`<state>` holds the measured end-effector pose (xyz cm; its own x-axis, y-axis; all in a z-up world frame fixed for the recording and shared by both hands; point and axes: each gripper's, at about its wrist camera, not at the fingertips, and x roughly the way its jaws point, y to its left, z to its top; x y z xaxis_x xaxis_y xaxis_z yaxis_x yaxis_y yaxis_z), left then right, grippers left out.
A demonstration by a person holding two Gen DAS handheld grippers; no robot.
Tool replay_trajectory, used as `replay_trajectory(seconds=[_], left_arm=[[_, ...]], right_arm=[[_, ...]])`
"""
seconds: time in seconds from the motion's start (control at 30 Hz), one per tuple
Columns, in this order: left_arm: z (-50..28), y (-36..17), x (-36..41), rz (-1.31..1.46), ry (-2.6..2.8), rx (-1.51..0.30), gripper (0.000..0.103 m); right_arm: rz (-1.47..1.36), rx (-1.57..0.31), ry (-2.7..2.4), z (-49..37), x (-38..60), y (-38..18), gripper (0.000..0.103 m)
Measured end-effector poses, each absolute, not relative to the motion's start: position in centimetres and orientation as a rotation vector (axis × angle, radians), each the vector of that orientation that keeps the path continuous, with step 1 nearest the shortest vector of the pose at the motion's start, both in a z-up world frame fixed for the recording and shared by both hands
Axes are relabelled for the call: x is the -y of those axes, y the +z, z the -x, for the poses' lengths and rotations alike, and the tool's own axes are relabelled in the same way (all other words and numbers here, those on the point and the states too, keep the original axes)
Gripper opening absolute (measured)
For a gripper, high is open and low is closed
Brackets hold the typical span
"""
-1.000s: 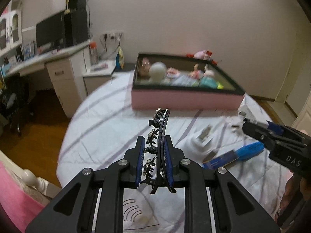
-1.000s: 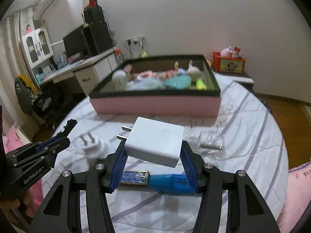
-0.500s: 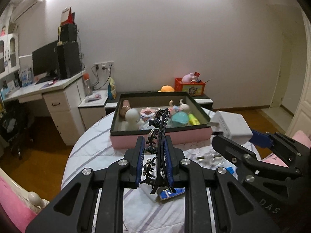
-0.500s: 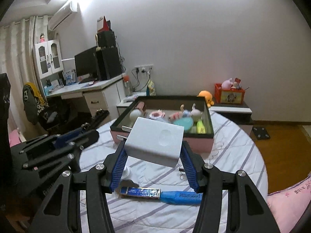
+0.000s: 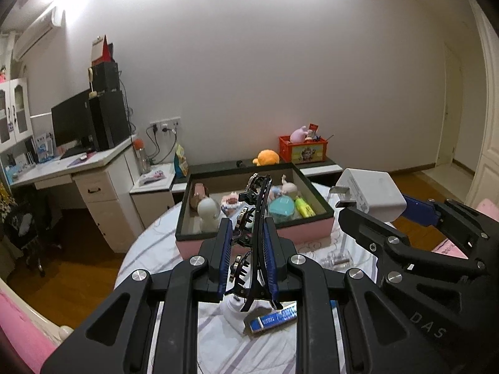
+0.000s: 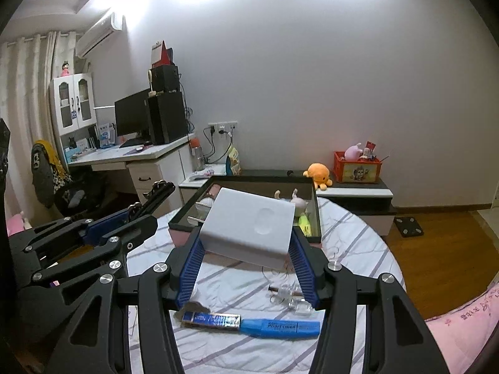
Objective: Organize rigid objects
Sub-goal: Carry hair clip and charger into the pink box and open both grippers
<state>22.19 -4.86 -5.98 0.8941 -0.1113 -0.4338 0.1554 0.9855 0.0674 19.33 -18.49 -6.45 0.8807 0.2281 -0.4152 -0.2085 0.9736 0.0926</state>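
My left gripper (image 5: 248, 237) is shut on a black hair clip (image 5: 257, 218) and holds it upright, high above the round table. My right gripper (image 6: 246, 246) is shut on a white power adapter (image 6: 249, 227), also lifted; it shows in the left wrist view (image 5: 371, 194) with its prongs pointing left. A pink box with a dark rim (image 5: 255, 237) holds several small toys at the table's far side (image 6: 243, 182). A blue tube (image 6: 252, 324), a white plug (image 5: 232, 311) and a clear plastic piece (image 6: 291, 299) lie on the striped cloth.
A white desk (image 6: 131, 155) with a monitor stands at the left. A low cabinet (image 6: 355, 191) with an orange box and an orange plush is behind the table. Pink bedding (image 6: 461, 327) lies at the right, wooden floor (image 6: 436, 243) around.
Both grippers have risen and tilted up with their objects, so the table and box now sit lower and farther away. The right gripper has come closer to the left one.
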Motion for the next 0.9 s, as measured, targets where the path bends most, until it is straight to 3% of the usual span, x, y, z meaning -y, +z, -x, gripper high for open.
replay_trajectory(seconds=[0.5,0.9], left_arm=[[-28.1,-2.8,4.7,-0.183,-0.057,-0.351,0.020],[-39.8,-7.5,5.1,-0.268,-0.001,-0.500,0.020]], right_arm=[[0.007,-0.362,0.248,-24.6,17.5,-2.9,0.056],[0.040,-0.493,0.247,-35.3,16.5,-6.8,0.056]])
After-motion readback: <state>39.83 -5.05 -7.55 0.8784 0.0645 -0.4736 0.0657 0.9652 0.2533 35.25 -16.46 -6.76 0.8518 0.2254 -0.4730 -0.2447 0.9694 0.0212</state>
